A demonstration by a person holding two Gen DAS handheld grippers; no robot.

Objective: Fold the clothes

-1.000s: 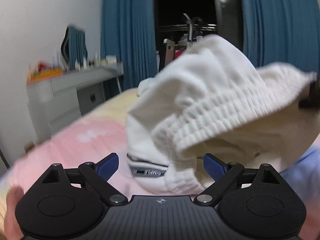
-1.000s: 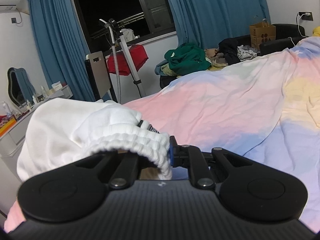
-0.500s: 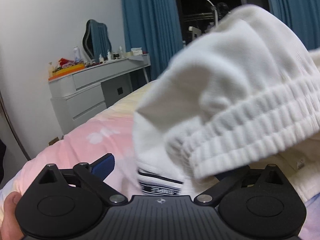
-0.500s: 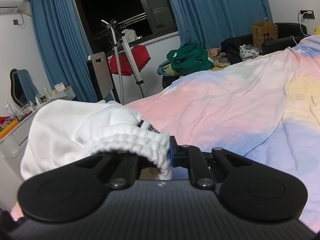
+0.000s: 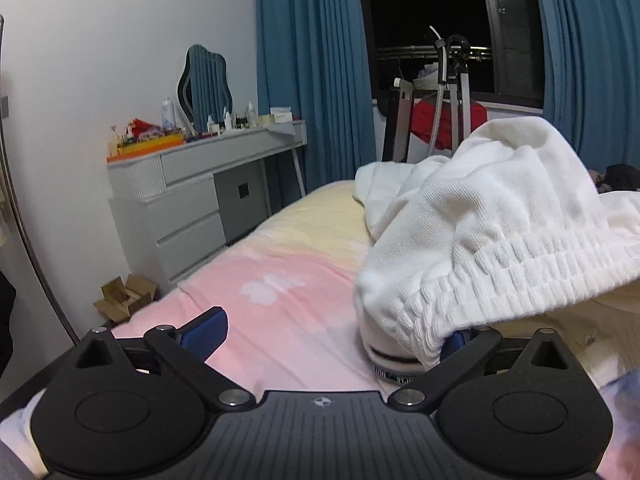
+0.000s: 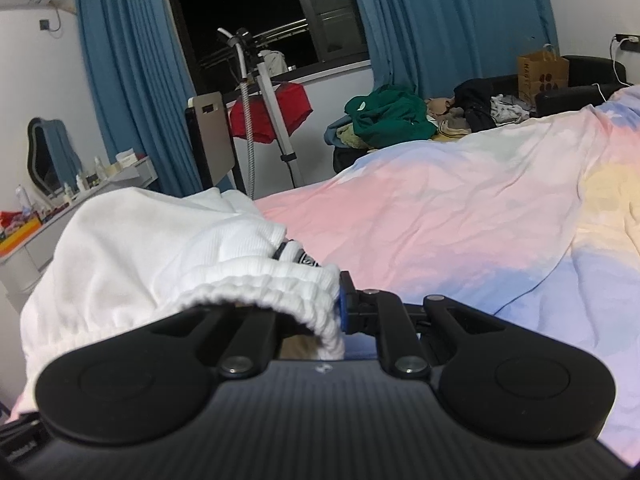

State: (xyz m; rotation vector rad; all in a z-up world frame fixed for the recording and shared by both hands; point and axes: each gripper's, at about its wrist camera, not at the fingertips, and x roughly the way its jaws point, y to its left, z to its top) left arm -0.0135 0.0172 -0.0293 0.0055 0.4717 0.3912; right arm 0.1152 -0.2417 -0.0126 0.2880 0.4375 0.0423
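A white garment with a ribbed elastic waistband (image 5: 500, 236) lies bunched on the pastel bedspread (image 5: 288, 280). My left gripper (image 5: 332, 336) is open; its left blue pad is bare and the waistband drapes over its right finger. In the right wrist view the same white garment (image 6: 160, 248) hangs at the left, and my right gripper (image 6: 324, 308) is shut on its waistband, with the left finger hidden under the cloth.
A grey dresser (image 5: 192, 208) with bottles and a mirror stands left of the bed. A garment steamer with a red cloth (image 6: 272, 116) stands by the window. A pile of clothes (image 6: 396, 116) and a paper bag (image 6: 542, 72) lie beyond the bed.
The white garment has come down and moved right in the left wrist view, and the left gripper stays open beside it. The right gripper keeps its hold and has barely moved.
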